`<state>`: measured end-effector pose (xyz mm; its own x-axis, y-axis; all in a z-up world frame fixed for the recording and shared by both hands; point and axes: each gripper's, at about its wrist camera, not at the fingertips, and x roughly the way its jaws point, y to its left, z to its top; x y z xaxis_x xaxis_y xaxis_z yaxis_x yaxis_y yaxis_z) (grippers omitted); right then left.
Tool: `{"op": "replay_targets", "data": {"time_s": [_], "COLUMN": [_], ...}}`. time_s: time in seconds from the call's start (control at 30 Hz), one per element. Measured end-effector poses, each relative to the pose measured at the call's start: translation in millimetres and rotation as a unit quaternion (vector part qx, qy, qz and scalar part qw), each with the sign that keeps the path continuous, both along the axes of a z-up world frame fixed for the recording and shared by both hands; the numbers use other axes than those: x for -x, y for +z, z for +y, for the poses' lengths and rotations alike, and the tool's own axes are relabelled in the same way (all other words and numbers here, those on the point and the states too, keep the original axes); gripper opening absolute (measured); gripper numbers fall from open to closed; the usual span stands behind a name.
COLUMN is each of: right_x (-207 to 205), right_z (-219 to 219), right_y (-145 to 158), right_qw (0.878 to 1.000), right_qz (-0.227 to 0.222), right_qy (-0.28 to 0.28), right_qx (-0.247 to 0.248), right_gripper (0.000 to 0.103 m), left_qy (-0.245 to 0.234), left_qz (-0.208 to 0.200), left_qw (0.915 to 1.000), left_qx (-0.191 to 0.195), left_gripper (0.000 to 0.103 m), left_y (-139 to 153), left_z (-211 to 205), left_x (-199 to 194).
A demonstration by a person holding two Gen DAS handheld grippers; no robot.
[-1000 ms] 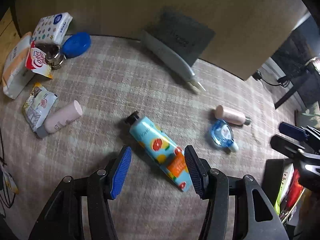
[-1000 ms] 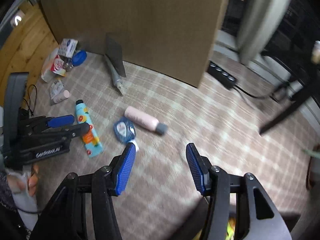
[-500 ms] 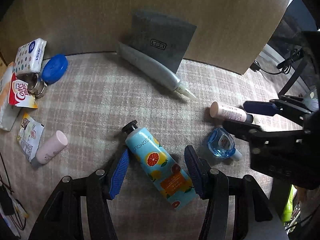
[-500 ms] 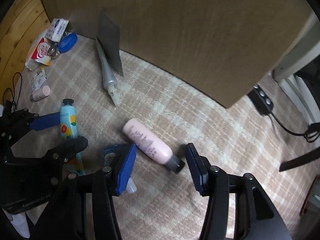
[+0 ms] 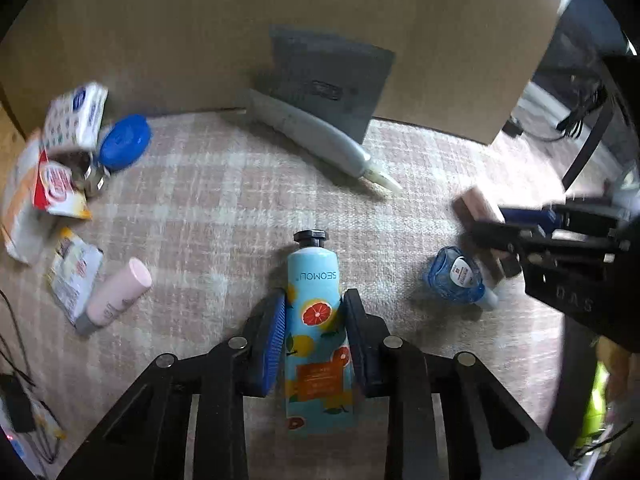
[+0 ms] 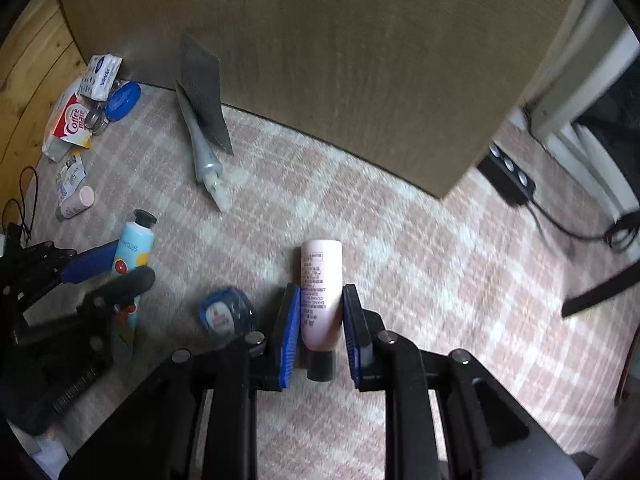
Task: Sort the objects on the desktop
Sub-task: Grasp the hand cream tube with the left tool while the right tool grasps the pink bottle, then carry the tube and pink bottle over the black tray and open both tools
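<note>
My left gripper (image 5: pixel 315 312) is shut on a light-blue hand cream tube (image 5: pixel 318 320) with citrus print and a black cap, lying on the plaid cloth. My right gripper (image 6: pixel 321 304) is shut on a pink bottle (image 6: pixel 321 284) with a grey cap toward me. In the right wrist view the left gripper (image 6: pixel 116 268) shows at the left around the blue tube (image 6: pixel 134 240). In the left wrist view the right gripper (image 5: pixel 520 224) shows at the right, blurred, on the pink bottle (image 5: pixel 478 204). A small blue clear bottle (image 5: pixel 458 276) lies between the two.
A grey tube (image 5: pixel 316 140) and a dark card (image 5: pixel 328 80) lean at the cardboard wall (image 5: pixel 320 20). At the left lie a tissue pack (image 5: pixel 76 116), a blue lid (image 5: pixel 124 142), a Coffee-mate sachet (image 5: pixel 56 184), a small pink bottle (image 5: pixel 116 292). A power strip (image 6: pixel 512 172) lies at the right.
Both grippers have moved forward and closed: the left around the blue tube, now lined up between its fingers, the right around the pink bottle.
</note>
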<state>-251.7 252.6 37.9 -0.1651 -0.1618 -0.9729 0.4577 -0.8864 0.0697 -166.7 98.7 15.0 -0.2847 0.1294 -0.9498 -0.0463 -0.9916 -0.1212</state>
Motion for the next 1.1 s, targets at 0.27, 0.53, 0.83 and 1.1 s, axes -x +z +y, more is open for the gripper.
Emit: {"op": "replay_targets", "data": {"time_s": [0.27,0.53,0.83,1.1], "right_x": [-17.0,-67.2,-140.8,-212.0], "right_z": [32.3,77.5,198.5,321.8], "right_y": [33.1,88.1,112.0,116.2], "right_qw": [0.999,0.993,0.980,0.953], "right_qz": [0.007,0.038,0.066,0.067], "right_qy": [-0.034,-0.064,-0.170,-0.291], "right_qx": [0.042,0.088,0.084,0.058], "right_gripper": [0.021,0.021,0.021,0.021], "left_qy": [0.025,-0.027,-0.111,-0.228], "left_qz": [-0.010,0.023,0.042,0.047], "left_qw": [0.9989,0.9982,0.9884,0.9640], "left_qx": [-0.037,-0.049,-0.095,-0.128], "left_gripper": [0.027,0.027,0.027,0.027], "left_y": [4.2,41.2,87.1,112.1], "left_z": [-31.0,-17.7,94.7,215.5], "left_x": [-25.8,-62.2,-65.1,-99.4]}}
